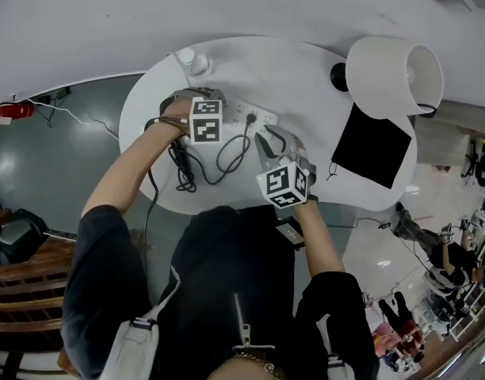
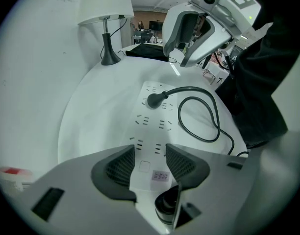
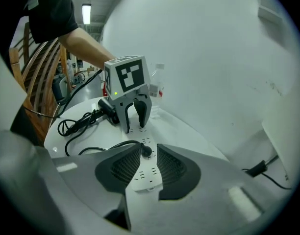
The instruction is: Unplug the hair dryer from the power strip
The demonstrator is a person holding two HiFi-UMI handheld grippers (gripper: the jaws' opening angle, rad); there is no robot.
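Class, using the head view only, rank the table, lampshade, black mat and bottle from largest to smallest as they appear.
1. Table
2. Lampshade, but it stands higher, nearer the camera, so its lead over the mat is unsure
3. Black mat
4. Bottle

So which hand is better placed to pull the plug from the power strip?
Right. The right tool is open with the black plug between its jaws; the left tool rests on the other end of the power strip, likely steadying it.
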